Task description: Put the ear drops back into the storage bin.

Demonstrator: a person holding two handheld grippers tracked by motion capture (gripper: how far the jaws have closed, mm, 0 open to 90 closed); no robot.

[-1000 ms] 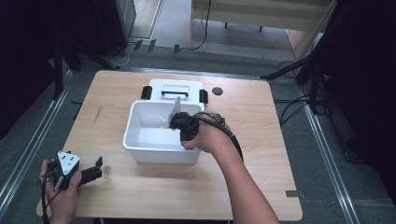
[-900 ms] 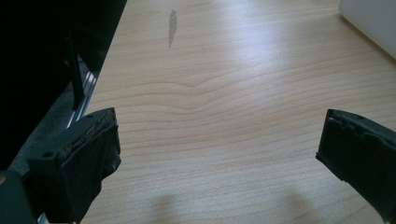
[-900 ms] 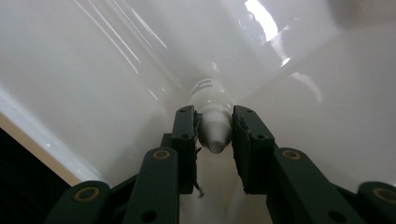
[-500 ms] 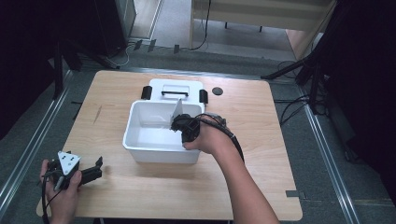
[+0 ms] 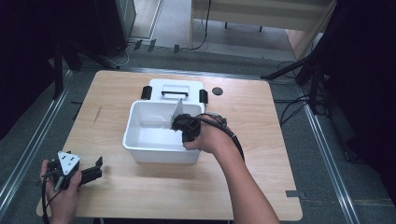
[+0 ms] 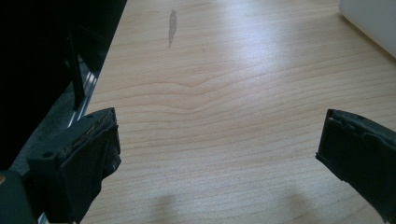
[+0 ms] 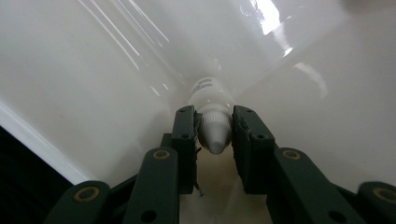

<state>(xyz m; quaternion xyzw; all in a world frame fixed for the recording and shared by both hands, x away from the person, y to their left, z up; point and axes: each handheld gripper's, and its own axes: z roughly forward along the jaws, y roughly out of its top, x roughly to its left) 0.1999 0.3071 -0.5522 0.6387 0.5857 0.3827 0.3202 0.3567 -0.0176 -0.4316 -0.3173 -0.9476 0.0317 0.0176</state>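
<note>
High view: the right hand-held gripper (image 5: 183, 127) reaches down into a white tub (image 5: 140, 144) that sits near the middle of the worktop (image 5: 261, 186). The person's right forearm comes in from the bottom edge and crosses the tub's near right corner. Behind the tub, touching or just beside its far wall, lies a white lid (image 5: 175, 86) with a black handle and black clips at its ends. A small dark disc (image 5: 216, 90) lies on the worktop to the right of the lid.

In the right gripper view, the jaws are closed on a small white bottle (image 7: 211, 105), clamping its ribbed cap, whose pointed tip faces the camera. The bottle's body points away, toward the glossy white inside of the tub, close to where wall and floor meet; whether it touches the tub I cannot tell.

The left hand-held gripper (image 5: 95, 167) rests low at the near left corner of the worktop, well apart from the tub, with a grey three-cornered plate on top. In the left gripper view its jaws stand wide apart with nothing but bare wood between them; a dark streak (image 6: 172, 28) marks the wood farther off, and a corner of the tub shows at the upper right.
</note>
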